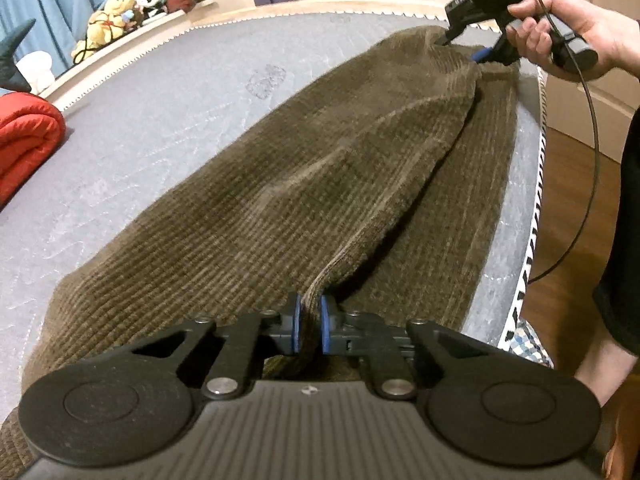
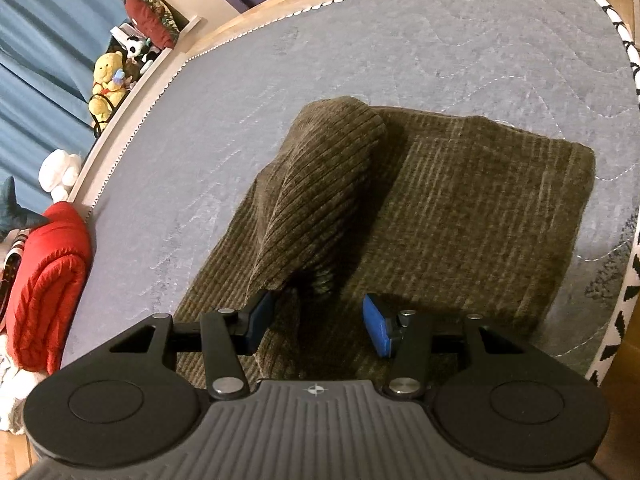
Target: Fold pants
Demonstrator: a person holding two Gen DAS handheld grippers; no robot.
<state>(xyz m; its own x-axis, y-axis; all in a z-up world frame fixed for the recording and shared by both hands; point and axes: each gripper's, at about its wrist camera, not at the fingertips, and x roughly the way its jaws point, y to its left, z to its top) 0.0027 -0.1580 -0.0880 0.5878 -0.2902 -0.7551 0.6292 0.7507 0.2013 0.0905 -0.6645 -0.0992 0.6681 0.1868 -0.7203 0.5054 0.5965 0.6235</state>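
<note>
Grey quilted mattress (image 2: 360, 52) fills both views, the brown corduroy pants (image 1: 320, 184) lie on it along the edge nearest the person, well apart from the red blanket (image 2: 48, 280) at the mattress's far side and the stuffed toys (image 2: 108, 80) on the ledge beyond it. Pants already doubled lengthwise, one layer over the other, and in the right wrist view a loose fold (image 2: 320, 192) stands raised off the flat part. Fabric looks thick and soft, wide ribs, no stiffness; likely moderate weight for cloth, will sag and drag between two holds, ribs should give decent friction so low slip risk. Not fragile. Best hold judged to be at layered edges or corners, pinching both layers together, one end each, so the fold stays aligned. Left tongs (image 1: 309, 326) closed tight on a bunched ridge of the pants at the end nearest that camera, cloth squeezed between the blue pads. Right tongs (image 2: 318, 322) stand about half apart over the other end, raised fold lies between the pads, left pad touches cloth, right pad clear: no grip there yet. Person's hand (image 1: 568, 32) holds the right tool at the far end of the pants in the left wrist view.
</note>
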